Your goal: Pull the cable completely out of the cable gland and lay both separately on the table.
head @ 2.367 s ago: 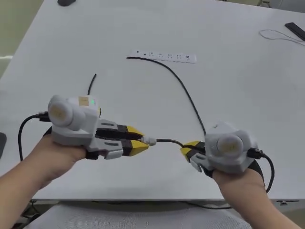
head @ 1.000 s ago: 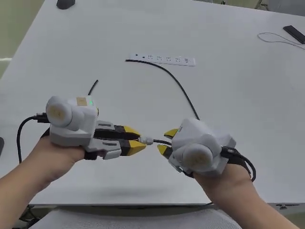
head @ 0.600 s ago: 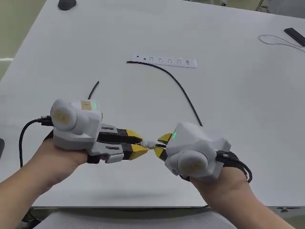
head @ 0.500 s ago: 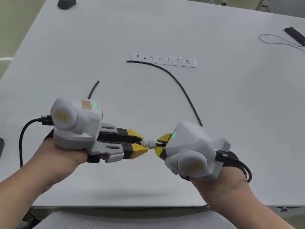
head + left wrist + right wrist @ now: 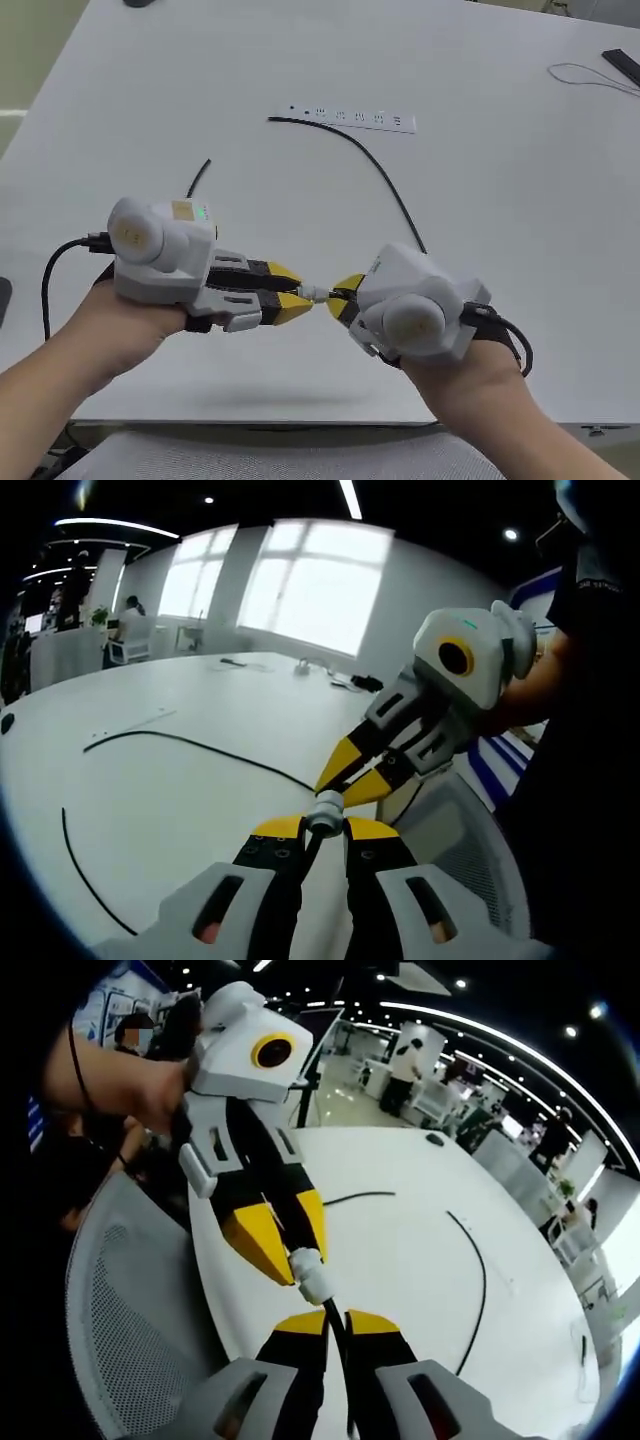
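The two grippers meet tip to tip above the near edge of the table (image 5: 500, 180), each in one of the person's hands. The left gripper (image 5: 298, 294) points toward 3 o'clock, and its yellow jaws are clenched on the small white gland (image 5: 318, 295). In the left gripper view the gland (image 5: 325, 811) sits pinched right at the tips of the left gripper (image 5: 325, 827).

The right gripper (image 5: 342, 294) faces it, pointing toward 9 o'clock. In the right gripper view its jaws (image 5: 337, 1322) are closed on the black cable (image 5: 336, 1338) just behind the gland (image 5: 312, 1273). The cable is not out of the gland. The gland is held in the air between the two grippers, clear of the table.

From behind the right gripper the cable (image 5: 385, 185) runs across the table toward 11 o'clock in a long curve. Its far end lies just beside the left end of a white power strip (image 5: 355, 118) at 12 o'clock.

A short black wire (image 5: 198, 178) lies apart on the table, at about 10 o'clock from the gland.
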Tool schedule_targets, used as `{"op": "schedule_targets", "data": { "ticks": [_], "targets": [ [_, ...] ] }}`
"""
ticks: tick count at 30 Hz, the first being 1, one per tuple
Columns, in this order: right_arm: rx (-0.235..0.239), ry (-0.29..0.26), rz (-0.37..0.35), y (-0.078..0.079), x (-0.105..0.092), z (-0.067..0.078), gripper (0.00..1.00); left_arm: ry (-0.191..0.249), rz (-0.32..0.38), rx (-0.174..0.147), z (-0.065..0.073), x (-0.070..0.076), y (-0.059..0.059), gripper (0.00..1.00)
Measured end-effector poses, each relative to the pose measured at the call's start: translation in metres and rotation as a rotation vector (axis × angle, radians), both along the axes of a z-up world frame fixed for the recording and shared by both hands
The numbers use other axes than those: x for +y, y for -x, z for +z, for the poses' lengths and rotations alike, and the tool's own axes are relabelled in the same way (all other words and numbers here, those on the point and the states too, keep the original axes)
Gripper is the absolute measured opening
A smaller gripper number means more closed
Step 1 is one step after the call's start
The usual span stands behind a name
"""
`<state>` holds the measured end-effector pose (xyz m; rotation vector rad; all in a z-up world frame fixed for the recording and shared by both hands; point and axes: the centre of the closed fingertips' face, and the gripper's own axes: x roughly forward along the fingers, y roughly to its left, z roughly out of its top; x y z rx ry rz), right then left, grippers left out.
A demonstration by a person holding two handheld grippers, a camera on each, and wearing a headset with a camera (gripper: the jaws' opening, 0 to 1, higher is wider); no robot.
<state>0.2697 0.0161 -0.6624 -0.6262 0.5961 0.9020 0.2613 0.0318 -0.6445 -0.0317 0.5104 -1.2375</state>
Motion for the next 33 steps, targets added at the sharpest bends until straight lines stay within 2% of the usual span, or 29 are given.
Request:
{"op": "schedule_targets", "data": {
  "ticks": [3, 6, 15, 24, 29, 33],
  "targets": [
    [-0.007, -0.012, -0.013, -0.002, -0.003, 0.001, 0.01, 0.004, 0.008, -0.002, 0.002, 0.002, -0.002, 0.15],
    [0.023, -0.045, -0.060, -0.005, -0.009, -0.001, 0.00, 0.001, 0.011, -0.006, 0.001, 0.004, -0.003, 0.15],
    [0.067, -0.083, -0.147, -0.009, -0.024, -0.007, 0.00, 0.005, 0.020, -0.009, 0.003, 0.003, -0.004, 0.15],
    [0.134, -0.139, -0.249, -0.011, -0.038, -0.018, 0.00, 0.007, 0.023, -0.011, 0.004, 0.003, -0.004, 0.15],
    [0.165, -0.171, -0.279, -0.009, -0.038, -0.024, 0.00, -0.003, 0.016, -0.019, 0.002, 0.000, -0.002, 0.15],
    [0.171, -0.181, -0.286, -0.009, -0.038, -0.025, 0.00, -0.006, 0.016, -0.018, 0.000, 0.000, -0.003, 0.15]
  ]
}}
